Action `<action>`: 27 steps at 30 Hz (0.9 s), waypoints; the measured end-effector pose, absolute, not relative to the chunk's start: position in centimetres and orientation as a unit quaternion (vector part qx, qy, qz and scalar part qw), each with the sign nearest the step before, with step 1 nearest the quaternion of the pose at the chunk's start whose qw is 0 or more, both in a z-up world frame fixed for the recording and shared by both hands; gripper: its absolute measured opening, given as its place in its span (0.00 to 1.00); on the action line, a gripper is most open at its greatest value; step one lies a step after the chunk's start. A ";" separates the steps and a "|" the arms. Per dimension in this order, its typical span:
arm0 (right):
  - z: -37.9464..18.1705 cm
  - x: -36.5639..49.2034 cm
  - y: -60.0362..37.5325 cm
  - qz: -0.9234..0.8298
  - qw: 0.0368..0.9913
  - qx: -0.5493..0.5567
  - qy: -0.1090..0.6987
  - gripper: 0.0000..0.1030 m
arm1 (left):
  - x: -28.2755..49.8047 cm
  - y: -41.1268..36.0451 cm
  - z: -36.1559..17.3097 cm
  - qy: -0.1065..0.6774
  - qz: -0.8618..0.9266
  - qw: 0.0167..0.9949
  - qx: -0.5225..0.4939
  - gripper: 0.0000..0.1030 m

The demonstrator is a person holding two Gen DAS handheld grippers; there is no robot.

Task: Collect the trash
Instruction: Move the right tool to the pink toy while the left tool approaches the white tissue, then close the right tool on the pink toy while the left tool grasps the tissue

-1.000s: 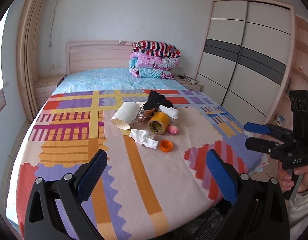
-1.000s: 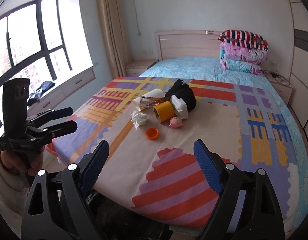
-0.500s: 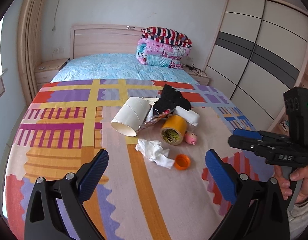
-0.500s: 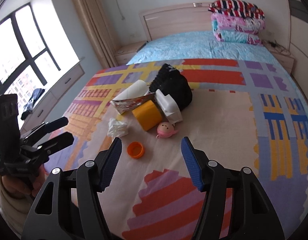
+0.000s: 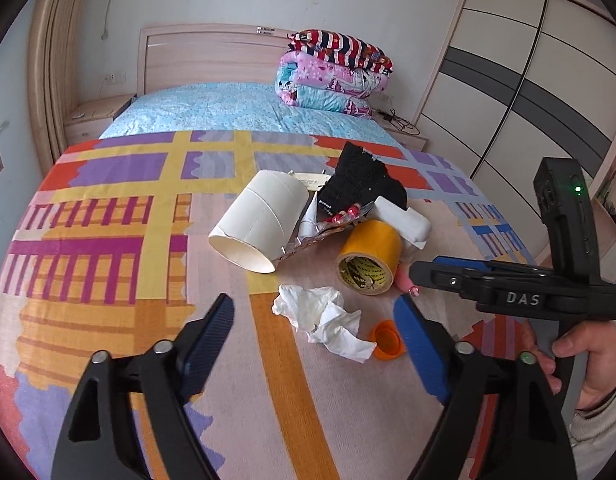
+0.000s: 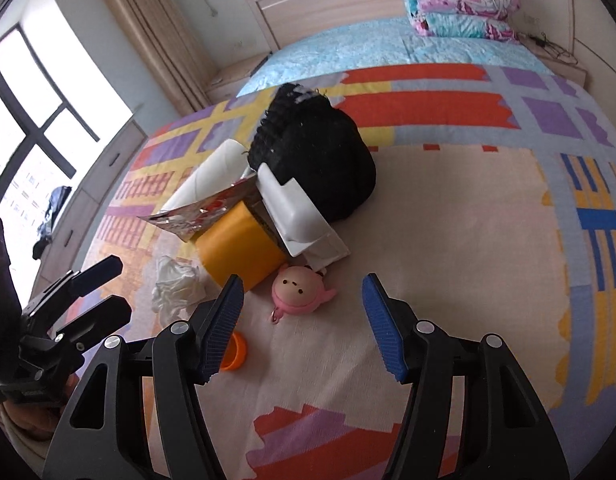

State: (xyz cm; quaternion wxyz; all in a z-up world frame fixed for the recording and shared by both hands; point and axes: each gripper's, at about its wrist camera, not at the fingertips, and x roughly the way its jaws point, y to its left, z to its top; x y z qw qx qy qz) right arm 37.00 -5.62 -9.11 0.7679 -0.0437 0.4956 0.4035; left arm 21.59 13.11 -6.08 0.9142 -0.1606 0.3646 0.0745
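A pile lies on the patterned bedspread [image 5: 108, 264]: a crumpled white tissue [image 5: 323, 320], an orange cap [image 5: 385, 339], a yellow tape roll [image 5: 367, 258], a white paper cup [image 5: 260, 222], a foil wrapper [image 5: 319, 232], a black knit item [image 5: 359, 184] and a pink toy [image 6: 298, 290]. My left gripper [image 5: 313, 316] is open, just above and before the tissue. My right gripper [image 6: 304, 300] is open, with the pink toy between its fingers' line of sight. The tissue [image 6: 176, 286] and tape roll [image 6: 240, 244] also show in the right wrist view.
Folded quilts [image 5: 331, 76] lie at the headboard. A wardrobe [image 5: 519, 92] stands to the right, a window [image 6: 32, 120] and low cabinets to the left. A white box [image 6: 292, 212] leans on the black knit item. The right gripper also shows in the left wrist view [image 5: 431, 268].
Both grippers moved forward and down toward the pile. The left now frames the tissue, the right the pink toy. Both stayed open.
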 end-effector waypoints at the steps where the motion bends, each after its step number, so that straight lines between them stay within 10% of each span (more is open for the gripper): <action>1: -9.3 37.1 -5.6 0.402 0.767 -0.043 0.498 0.59 | 21.7 13.2 -6.3 0.366 0.073 0.913 -0.161 0.73; 7: -9.9 37.4 -5.3 0.401 0.765 -0.033 0.503 0.38 | 22.9 13.6 -7.4 0.378 0.062 0.907 -0.177 0.54; 15: -9.8 37.2 -5.4 0.406 0.762 -0.033 0.503 0.35 | 23.4 13.4 -8.7 0.391 0.045 0.900 -0.188 0.19; 27: -9.0 35.9 -6.1 0.420 0.761 -0.042 0.492 0.35 | 21.0 13.3 -6.9 0.369 0.048 0.908 -0.191 0.07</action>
